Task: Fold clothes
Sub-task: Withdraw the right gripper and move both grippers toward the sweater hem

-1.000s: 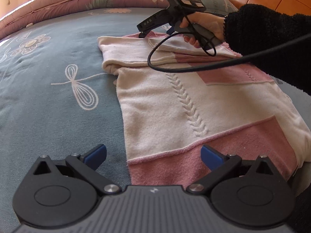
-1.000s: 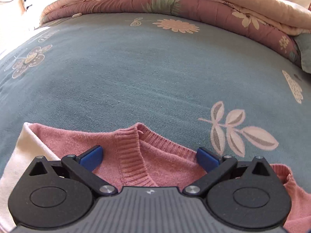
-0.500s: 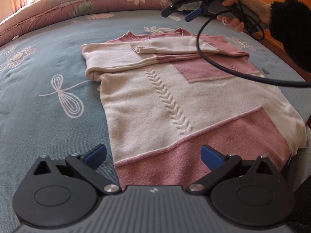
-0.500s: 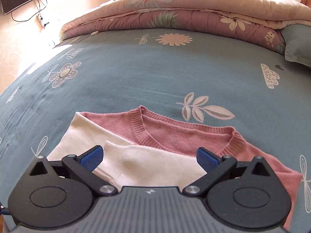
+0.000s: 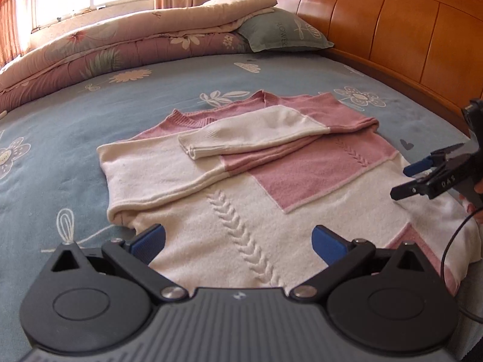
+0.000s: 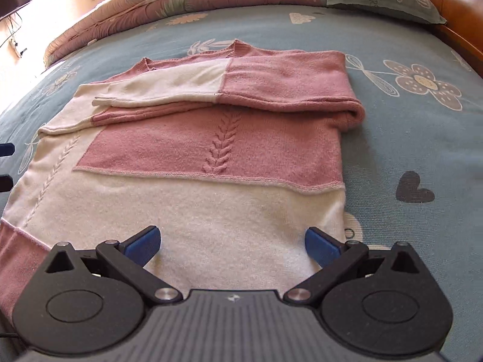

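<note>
On the bed (image 5: 75, 114) my sweater (image 6: 193, 199) lies flat, both sleeves crossed over its chest, long axis running away from me; its hem sits under my right gripper (image 6: 232, 246) and left gripper (image 5: 238, 242), both spread, empty.

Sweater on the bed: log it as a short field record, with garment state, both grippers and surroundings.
garment: pink and cream sweater, lying flat on the blue floral bedsheet
sleeves: both folded across the chest, the cream-cuffed sleeve on top
body: not yet folded, hem nearest the cameras
left gripper: open, holding nothing, over the hem end
right gripper: open, holding nothing, over the cream panel
surroundings: folded quilt, pillow, wooden headboard
</note>
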`<action>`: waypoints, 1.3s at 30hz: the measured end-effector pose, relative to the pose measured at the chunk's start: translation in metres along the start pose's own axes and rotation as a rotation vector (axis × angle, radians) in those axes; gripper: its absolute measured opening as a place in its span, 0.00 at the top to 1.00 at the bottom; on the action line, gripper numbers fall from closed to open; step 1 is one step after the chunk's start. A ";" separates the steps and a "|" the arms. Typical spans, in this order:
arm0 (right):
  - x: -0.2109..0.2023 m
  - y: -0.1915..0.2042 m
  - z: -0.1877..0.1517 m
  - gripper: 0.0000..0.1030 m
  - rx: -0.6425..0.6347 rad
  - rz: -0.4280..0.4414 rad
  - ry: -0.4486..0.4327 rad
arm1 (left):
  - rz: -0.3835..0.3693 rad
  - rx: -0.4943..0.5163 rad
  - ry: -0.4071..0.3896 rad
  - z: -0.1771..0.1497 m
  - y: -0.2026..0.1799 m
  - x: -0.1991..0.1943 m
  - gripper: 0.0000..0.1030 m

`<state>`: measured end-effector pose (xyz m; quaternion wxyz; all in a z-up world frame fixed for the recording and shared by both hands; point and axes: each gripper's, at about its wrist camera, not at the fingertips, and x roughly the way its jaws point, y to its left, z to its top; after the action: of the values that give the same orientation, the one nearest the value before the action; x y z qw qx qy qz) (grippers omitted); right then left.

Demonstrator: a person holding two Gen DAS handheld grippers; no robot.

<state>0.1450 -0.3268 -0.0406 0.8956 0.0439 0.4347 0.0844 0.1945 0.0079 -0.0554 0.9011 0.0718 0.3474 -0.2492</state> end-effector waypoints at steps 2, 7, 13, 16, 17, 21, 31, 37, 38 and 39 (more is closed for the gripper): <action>0.001 0.006 -0.004 0.00 -0.009 -0.036 -0.024 | 0.000 -0.020 -0.003 0.010 0.004 0.025 0.01; 0.004 0.011 -0.004 0.00 -0.039 -0.067 -0.026 | 0.025 -0.061 0.063 0.000 0.020 0.056 0.01; 0.004 0.003 -0.006 0.00 -0.023 -0.031 -0.050 | 0.060 -0.081 0.084 -0.025 0.043 0.033 0.01; 0.006 0.008 -0.006 0.00 -0.047 -0.056 -0.053 | 0.132 -0.109 0.156 -0.030 0.051 0.026 0.01; 0.006 0.009 -0.005 0.00 -0.045 -0.059 -0.047 | 0.127 -0.119 0.139 -0.029 0.049 0.018 0.01; -0.007 0.012 0.001 0.00 -0.028 -0.037 -0.029 | 0.076 -0.101 0.041 -0.020 0.029 -0.016 0.01; -0.021 0.032 -0.026 0.00 -0.083 0.047 -0.005 | -0.055 -0.016 0.092 -0.050 -0.037 -0.015 0.01; -0.043 0.009 -0.059 0.00 -0.119 0.005 0.002 | -0.017 0.010 0.126 -0.078 -0.055 -0.023 0.01; -0.045 0.009 -0.062 0.00 -0.131 -0.001 -0.002 | -0.007 0.016 0.128 -0.080 -0.056 -0.028 0.01; -0.046 0.010 -0.064 0.00 -0.139 -0.010 0.001 | 0.002 0.022 0.129 -0.080 -0.058 -0.032 0.01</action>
<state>0.0658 -0.3250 -0.0428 0.8967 -0.0207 0.4282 0.1097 0.0982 -0.0049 -0.0918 0.8762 0.0983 0.4020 -0.2468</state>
